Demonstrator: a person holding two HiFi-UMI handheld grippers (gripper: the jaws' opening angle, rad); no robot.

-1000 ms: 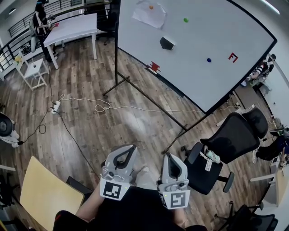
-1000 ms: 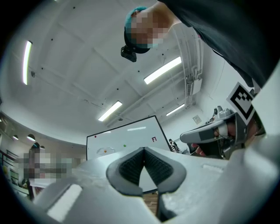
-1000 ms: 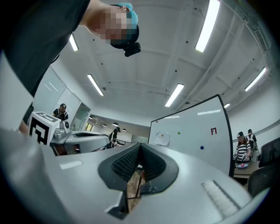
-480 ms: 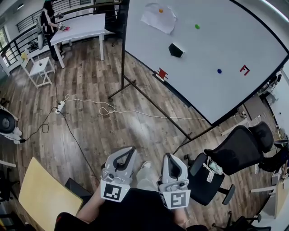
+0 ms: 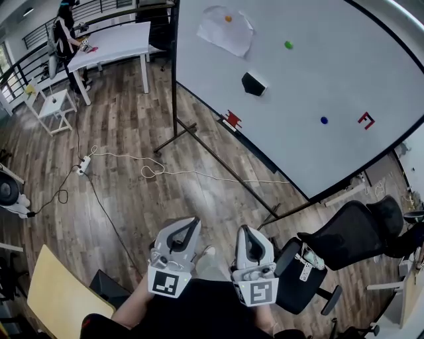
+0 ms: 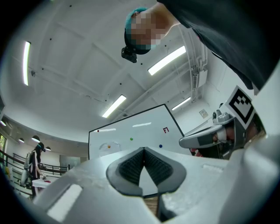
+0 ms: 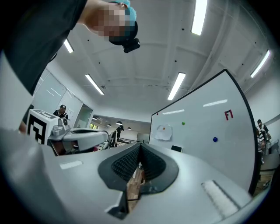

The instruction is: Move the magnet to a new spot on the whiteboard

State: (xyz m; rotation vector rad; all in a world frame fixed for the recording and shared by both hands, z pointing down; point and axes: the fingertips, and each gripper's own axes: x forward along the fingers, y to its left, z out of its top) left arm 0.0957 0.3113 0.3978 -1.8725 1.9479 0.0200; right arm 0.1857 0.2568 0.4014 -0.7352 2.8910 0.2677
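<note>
Both tongs hang low by the person's body, well apart from the whiteboard (image 5: 311, 73), which stands on a dark frame over the wooden floor (image 5: 132, 132). The left tongs (image 5: 191, 224) are shut tight, their ribbed pads (image 6: 131, 164) meeting at the tips with nothing between them. The right tongs (image 5: 246, 232) are pinched together the same way and are also empty. On the whiteboard, a green magnet (image 5: 288, 45) sits high near the middle. A blue magnet (image 5: 324, 120) sits lower and to the right, just beside a red F-shaped piece (image 5: 366, 120). An orange magnet (image 5: 228, 18) rests on a sheet of paper (image 5: 225, 33) at the whiteboard's upper left, and a black eraser (image 5: 254, 84) sits below that sheet. A red piece (image 5: 232, 120) sits at the whiteboard's lower edge.
</note>
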